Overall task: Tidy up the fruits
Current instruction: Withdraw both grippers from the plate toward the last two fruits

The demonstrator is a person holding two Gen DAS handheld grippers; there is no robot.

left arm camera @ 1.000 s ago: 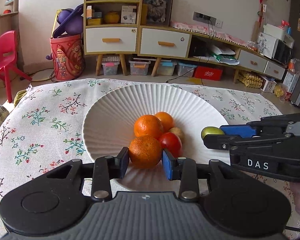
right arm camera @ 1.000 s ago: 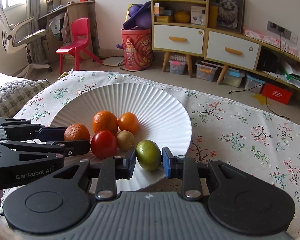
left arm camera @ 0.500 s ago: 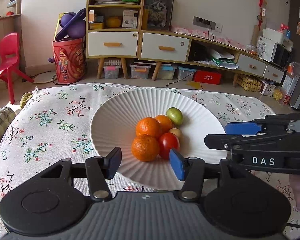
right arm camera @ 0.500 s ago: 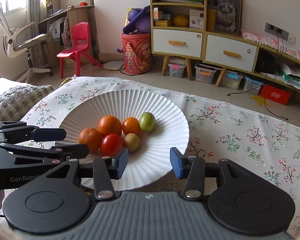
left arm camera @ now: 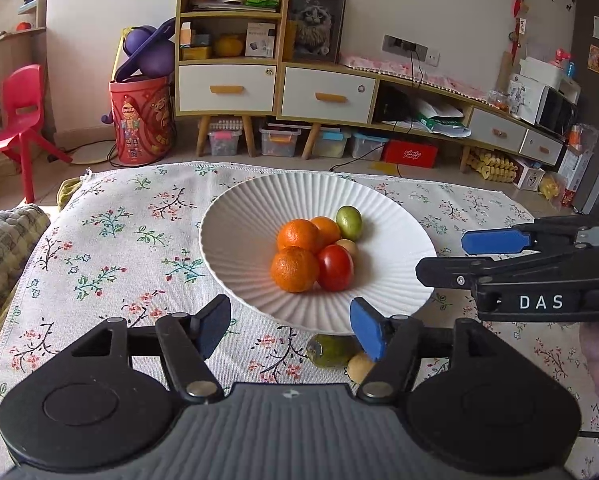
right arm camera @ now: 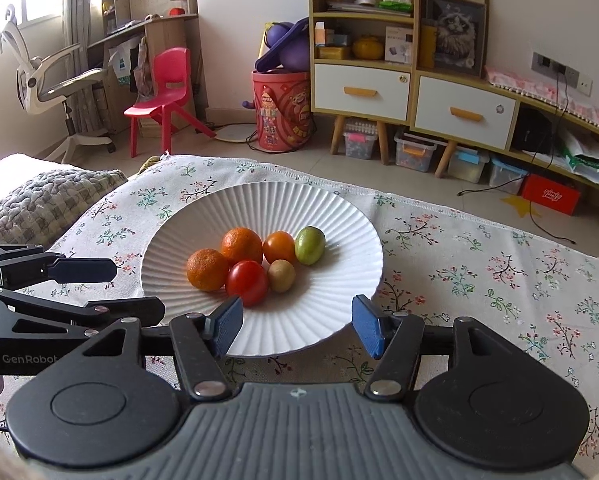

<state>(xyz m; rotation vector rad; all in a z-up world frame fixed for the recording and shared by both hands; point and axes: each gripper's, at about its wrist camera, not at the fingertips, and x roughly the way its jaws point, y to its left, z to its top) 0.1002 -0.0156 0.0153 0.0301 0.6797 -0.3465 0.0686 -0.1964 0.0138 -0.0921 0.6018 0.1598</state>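
White and ribbed, the plate sits mid-surface on the floral cloth and already carries five fruits bunched together: two oranges, a smaller tangerine, a red tomato, a green fruit at the far right of the cluster, and a small brown kiwi.

Our left gripper and right gripper both hover at the plate's near rim with fingers opening and nothing between them.

What we judge matters next lies off the plate: in the left wrist view a darker green fruit and a small yellowish one rest on the cloth just under the near rim, touching or nearly so. They sit low and to the right between our left fingers, partly hidden behind the right blue pad. The left gripper looks nearer; the green one's long axis runs roughly left to right across the fingers.
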